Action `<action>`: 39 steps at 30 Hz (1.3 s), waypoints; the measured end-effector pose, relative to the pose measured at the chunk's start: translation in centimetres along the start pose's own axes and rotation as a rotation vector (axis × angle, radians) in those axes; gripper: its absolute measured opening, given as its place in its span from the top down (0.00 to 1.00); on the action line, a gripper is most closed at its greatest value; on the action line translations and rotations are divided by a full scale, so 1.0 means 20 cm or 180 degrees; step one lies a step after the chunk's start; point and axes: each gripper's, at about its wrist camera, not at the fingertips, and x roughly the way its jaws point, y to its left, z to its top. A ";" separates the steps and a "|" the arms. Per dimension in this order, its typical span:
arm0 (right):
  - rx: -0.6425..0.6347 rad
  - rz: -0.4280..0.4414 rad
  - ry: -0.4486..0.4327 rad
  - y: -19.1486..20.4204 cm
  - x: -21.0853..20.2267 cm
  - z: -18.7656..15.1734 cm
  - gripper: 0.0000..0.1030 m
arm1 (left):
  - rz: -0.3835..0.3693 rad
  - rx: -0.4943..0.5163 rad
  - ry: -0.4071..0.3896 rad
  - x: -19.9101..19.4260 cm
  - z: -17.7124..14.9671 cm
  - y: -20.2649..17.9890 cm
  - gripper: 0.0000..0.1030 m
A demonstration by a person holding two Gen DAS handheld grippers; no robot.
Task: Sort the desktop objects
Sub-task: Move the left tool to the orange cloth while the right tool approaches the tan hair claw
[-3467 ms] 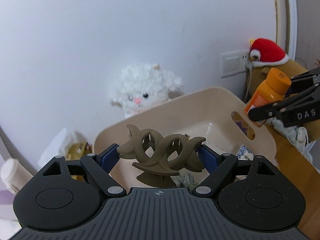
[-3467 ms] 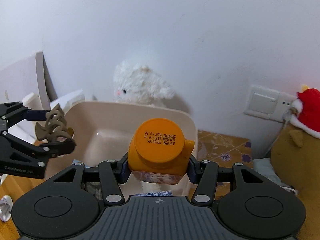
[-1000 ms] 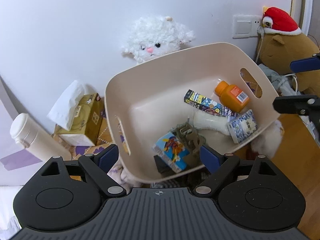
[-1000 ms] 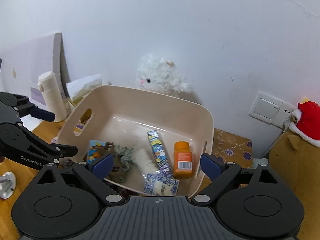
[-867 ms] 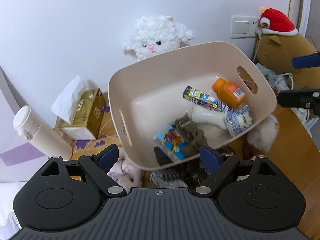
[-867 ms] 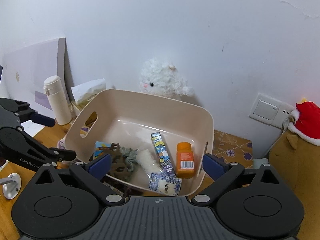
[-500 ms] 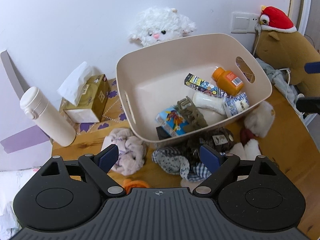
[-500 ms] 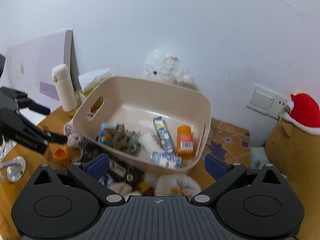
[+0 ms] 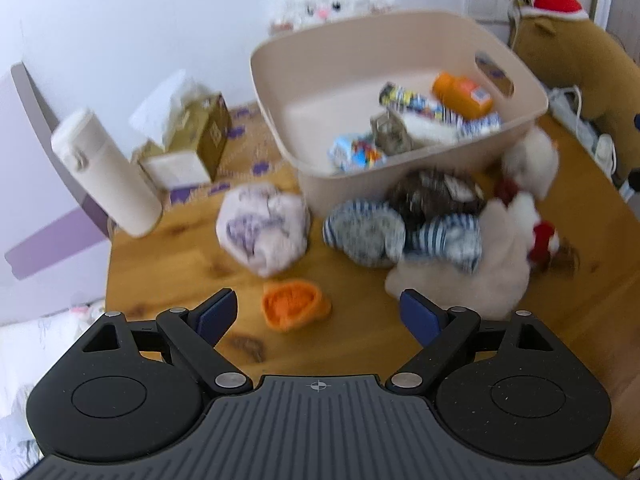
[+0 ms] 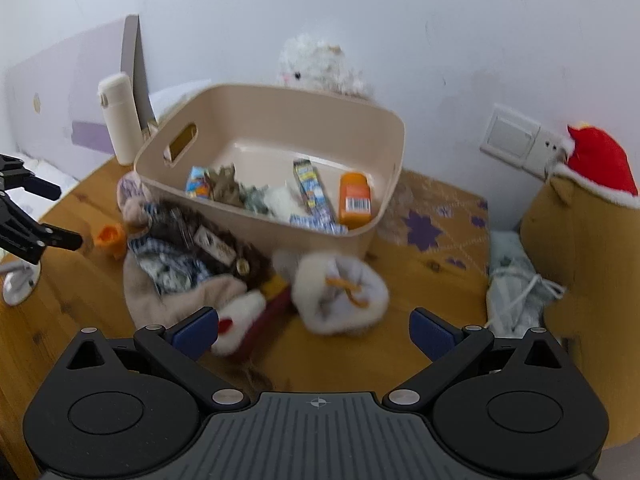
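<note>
Both the left claw [image 9: 318,314] and right claw [image 10: 314,332] are standing wide and empty above the desk [image 9: 360,344], facing the beige bin [image 10: 372,236].

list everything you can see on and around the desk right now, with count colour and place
bin: 1, beige, back of the wooden desk by the wall
orange bottle: 1, orange, lying in the bin at its right
hair claw: 1, brown, in the bin
printed packs: several, multicoloured, in the bin
orange knit piece: 1, orange, on the desk nearest the left gripper
lilac bundle: 1, pale lilac, desk, left of the bin front
soft-item pile: striped, dark brown and cream, in front of the bin
flask: 1, cream, left of the bin
tissue box: 1, gold, left of the bin
white plush: 1, behind the bin
brown plush: 1, red hat, far right
left gripper: open, empty
right gripper: open, empty
</note>
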 end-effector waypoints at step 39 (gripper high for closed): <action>-0.0040 -0.0038 0.0543 0.15 0.50 -0.24 0.24 | -0.0073 0.0000 0.0249 0.51 -0.04 0.09 0.14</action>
